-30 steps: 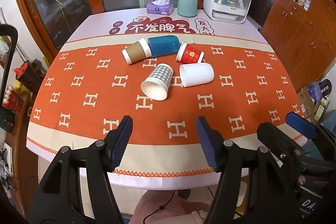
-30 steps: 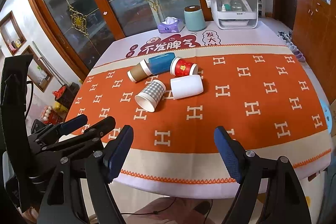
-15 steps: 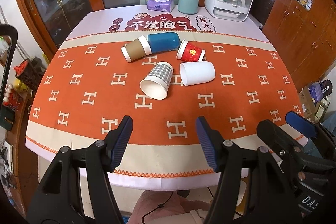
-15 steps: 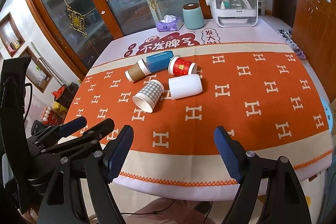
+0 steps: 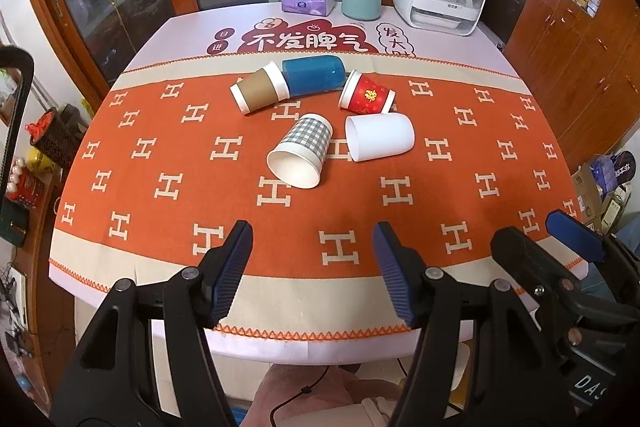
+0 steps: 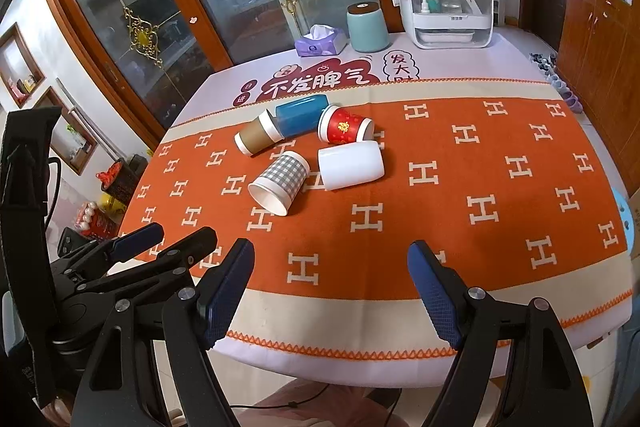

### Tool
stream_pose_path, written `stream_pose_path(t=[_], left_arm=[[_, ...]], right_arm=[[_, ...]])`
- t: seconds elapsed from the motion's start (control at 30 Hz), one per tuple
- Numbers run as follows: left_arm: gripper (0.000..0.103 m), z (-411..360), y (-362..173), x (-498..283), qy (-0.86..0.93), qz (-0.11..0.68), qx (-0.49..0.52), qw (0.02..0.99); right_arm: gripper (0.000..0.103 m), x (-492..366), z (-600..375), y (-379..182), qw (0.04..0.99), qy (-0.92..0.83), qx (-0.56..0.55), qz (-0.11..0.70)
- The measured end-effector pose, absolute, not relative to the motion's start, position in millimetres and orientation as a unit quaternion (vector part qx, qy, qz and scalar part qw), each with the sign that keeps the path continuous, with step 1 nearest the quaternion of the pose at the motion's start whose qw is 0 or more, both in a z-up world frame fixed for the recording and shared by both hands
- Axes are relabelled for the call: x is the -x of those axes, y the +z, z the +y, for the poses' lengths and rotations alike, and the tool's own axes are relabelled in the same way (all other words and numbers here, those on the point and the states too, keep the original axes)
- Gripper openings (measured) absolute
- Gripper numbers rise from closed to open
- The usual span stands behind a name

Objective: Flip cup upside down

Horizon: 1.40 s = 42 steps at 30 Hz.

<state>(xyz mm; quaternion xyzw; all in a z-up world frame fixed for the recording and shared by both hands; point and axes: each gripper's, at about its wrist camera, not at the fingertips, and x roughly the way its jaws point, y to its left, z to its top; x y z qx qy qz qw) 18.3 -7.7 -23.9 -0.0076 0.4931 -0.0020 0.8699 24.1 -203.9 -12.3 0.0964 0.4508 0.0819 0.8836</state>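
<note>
You are holding the left gripper [image 5: 312, 269] and right gripper [image 6: 330, 289] over the table's [image 5: 280, 339] near edge, jaws released and gripping nothing. 5 cups are lying on their sides mid-table; the checkered cup [image 5: 302, 153] is lying nearest, touching the white cup [image 5: 380, 137].

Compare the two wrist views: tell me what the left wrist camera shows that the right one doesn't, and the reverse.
Only the left wrist view shows cardboard boxes on the floor at right, plus the right gripper from the side.

Only the right wrist view shows slippers lined along the floor by the cabinets, plus the left gripper from the side.

Both show five cups lying on their sides, including the plaid cup and white cup, with both grippers open and clear of them.
</note>
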Motion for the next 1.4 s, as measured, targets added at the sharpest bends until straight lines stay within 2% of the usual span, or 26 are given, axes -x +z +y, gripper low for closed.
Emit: stream_pose_path(t=[1.07, 1.4], left_arm=[[0.060, -7.4, -34.9, -60.6, 0.002, 0.513, 0.003, 0.858], [0.060, -2.2, -50.9, -99.3, -0.035, 0.546, -0.009, 0.837]], right_arm=[[0.080, -65.8, -197.5, -26.2, 0.875, 0.082, -0.101, 0.466], [0.080, -99.9, -195.2, -40.2, 0.864, 0.078, -0.110, 0.485]])
